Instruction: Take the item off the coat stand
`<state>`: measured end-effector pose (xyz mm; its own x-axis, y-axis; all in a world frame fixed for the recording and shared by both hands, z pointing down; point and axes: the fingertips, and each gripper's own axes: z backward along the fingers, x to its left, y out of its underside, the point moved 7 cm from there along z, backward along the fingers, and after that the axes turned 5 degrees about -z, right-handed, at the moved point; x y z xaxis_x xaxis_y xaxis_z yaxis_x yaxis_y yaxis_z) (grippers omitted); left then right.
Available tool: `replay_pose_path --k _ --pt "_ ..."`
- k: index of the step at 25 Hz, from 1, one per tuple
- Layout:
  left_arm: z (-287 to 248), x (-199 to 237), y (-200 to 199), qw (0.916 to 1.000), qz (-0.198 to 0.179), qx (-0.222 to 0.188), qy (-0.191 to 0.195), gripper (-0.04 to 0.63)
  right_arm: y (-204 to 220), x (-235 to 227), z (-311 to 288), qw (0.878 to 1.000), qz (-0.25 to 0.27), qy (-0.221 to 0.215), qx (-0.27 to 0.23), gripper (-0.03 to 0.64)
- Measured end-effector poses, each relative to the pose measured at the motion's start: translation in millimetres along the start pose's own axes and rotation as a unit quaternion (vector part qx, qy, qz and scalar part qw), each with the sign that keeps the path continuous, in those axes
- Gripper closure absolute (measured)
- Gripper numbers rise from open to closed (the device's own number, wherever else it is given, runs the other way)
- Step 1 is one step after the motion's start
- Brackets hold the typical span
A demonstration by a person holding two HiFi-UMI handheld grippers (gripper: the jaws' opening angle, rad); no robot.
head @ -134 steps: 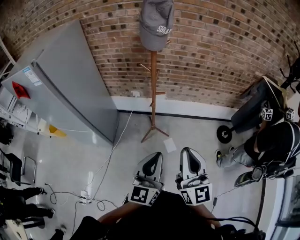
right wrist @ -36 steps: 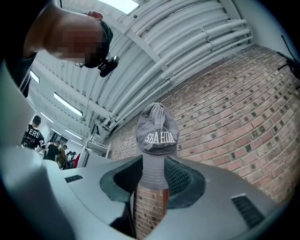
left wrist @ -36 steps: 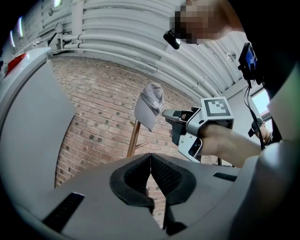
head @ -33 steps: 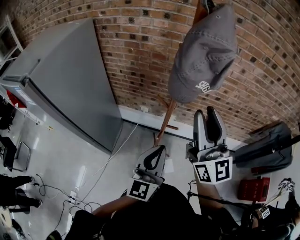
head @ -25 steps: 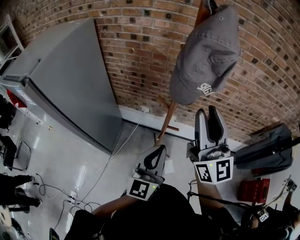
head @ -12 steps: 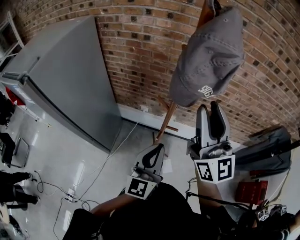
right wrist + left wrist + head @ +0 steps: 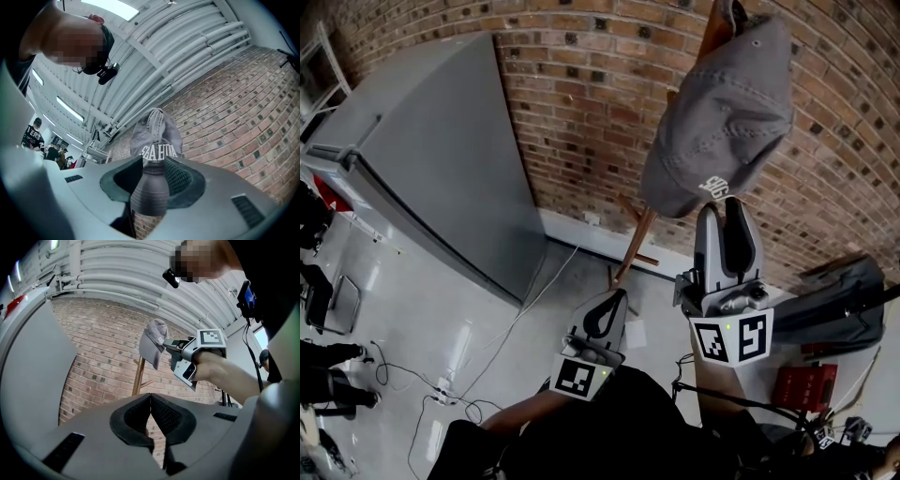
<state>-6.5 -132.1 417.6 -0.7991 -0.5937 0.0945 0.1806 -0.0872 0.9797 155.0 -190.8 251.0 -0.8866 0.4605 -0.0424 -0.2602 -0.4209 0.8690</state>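
A grey cap (image 7: 722, 112) with white lettering hangs on the top of a wooden coat stand (image 7: 637, 239) against the brick wall. My right gripper (image 7: 724, 208) is raised just under the cap. In the right gripper view the cap's brim (image 7: 151, 187) lies between the open jaws of that gripper (image 7: 152, 180), close to the right pad. My left gripper (image 7: 609, 305) hangs low and away from the stand, its jaws shut on nothing. The left gripper view shows the cap (image 7: 153, 341), the stand (image 7: 138, 376), the right gripper (image 7: 176, 350) and the left gripper's own shut tips (image 7: 150, 399).
A tall grey cabinet (image 7: 422, 159) stands left of the stand against the brick wall (image 7: 581, 94). Cables and a power strip (image 7: 450, 384) lie on the floor at lower left. A black bag (image 7: 834, 300) and a red box (image 7: 806, 384) sit at right.
Since 5.4 s ago I have come close to the stand. Over the last second my right gripper has risen a little, up to the cap's brim. The left gripper stays low.
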Motion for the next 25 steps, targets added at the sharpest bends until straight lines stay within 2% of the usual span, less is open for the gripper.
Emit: replay_pose_path --k 25 --pt "5 8 2 0.9998 -0.003 0.006 -0.021 0.578 -7 -7 -16 1.000 -0.005 0.016 -0.019 0.495"
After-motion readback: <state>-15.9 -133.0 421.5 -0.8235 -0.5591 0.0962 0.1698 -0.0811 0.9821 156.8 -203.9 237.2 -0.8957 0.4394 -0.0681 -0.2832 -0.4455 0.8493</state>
